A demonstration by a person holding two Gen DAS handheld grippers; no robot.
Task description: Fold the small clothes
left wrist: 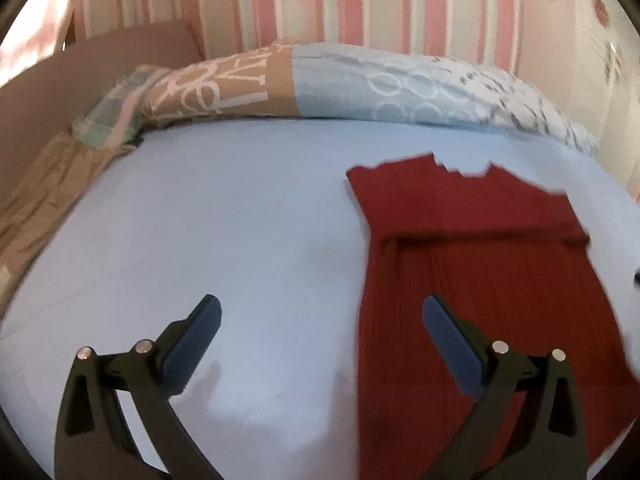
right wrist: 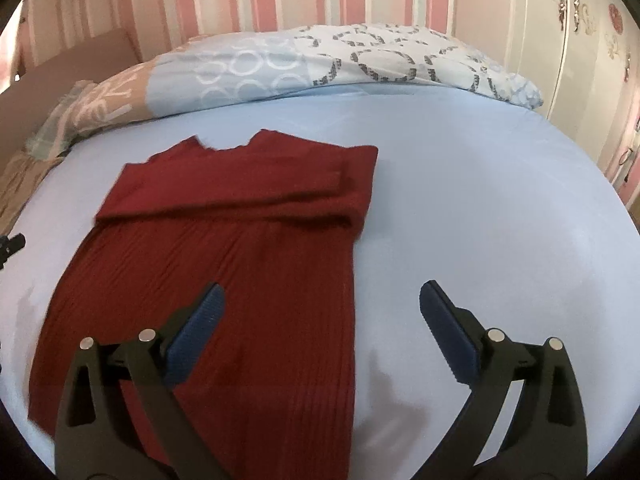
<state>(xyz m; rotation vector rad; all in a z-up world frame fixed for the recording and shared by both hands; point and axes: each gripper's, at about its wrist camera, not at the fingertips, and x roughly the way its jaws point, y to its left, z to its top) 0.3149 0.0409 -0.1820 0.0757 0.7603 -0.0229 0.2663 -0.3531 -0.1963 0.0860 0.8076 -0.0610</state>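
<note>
1. The ribbed knit garment was deep red all over, with fine lengthwise ribs as its only pattern.
2. The bed sheet was plain pale blue.
3. The duvet was a patchwork: a tan panel with white lettering, a light-blue panel with white rings, and a pale panel with grey-black letter-like marks.
4. The wallpaper carried vertical stripes of pink, cream and pale grey-green.
5. The wardrobe door was cream with small reddish-pink ornaments.
6. The left hand-held gripper and the right hand-held gripper were black, each with dark-blue ribbed pads and silver pins.
</note>
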